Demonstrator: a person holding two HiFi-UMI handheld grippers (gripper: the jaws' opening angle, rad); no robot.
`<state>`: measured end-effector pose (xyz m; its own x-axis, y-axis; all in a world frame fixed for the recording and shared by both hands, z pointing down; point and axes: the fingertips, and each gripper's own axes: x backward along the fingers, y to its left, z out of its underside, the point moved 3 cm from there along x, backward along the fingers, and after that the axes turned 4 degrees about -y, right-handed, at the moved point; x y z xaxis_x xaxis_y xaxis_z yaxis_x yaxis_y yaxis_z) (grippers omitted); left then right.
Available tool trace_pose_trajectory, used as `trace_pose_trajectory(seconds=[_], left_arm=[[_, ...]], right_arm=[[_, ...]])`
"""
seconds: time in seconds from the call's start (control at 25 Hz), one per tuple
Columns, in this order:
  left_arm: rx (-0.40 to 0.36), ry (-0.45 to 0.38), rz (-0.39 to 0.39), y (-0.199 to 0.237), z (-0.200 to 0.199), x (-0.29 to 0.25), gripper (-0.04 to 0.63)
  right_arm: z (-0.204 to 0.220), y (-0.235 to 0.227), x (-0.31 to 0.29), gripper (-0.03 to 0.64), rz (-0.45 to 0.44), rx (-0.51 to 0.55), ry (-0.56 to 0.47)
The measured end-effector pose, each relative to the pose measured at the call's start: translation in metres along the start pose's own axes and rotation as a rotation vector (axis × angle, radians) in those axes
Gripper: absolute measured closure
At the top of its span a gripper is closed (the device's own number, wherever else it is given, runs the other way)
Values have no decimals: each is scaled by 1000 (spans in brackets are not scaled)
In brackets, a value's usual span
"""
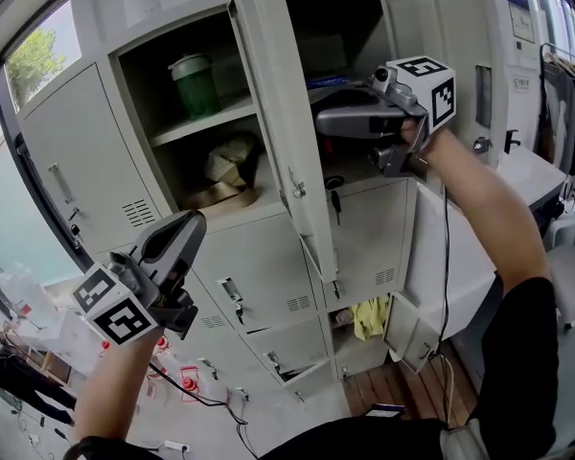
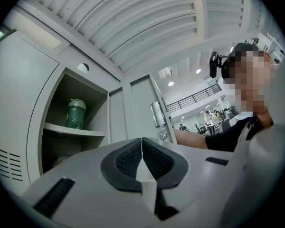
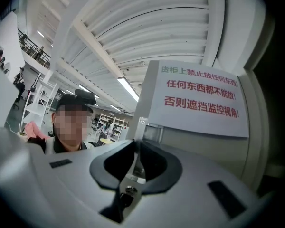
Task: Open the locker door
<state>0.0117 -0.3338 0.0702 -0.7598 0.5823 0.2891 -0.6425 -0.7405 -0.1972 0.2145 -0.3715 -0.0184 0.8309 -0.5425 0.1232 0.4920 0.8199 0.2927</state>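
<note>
Left of locker door (image 1: 283, 132): green cup (image 1: 194, 84) on shelf (image 1: 203, 121) | right tool (image 1: 317, 121) grips door

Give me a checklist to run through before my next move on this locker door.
1. Locker door swung open: ok.
2. Right gripper at the door's free edge: ok.
3. Its pads actually pressing on the door: cannot tell; only a narrow gap shows between them.
4. Left gripper shut, empty, low and away from the door: ok.
5. Green bottle upright on its shelf, clear of the door: ok.
</note>
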Motion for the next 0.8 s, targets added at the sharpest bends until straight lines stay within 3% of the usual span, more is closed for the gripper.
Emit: trace_pose_trajectory(seconds=[0.48, 0.8], left_arm=[[27, -22, 45, -9, 5, -11, 578], [41, -48, 54, -11, 4, -10, 578]], right_arm=[[-4, 6, 11, 568, 204, 106, 25], [-13, 9, 21, 569, 451, 217, 35]])
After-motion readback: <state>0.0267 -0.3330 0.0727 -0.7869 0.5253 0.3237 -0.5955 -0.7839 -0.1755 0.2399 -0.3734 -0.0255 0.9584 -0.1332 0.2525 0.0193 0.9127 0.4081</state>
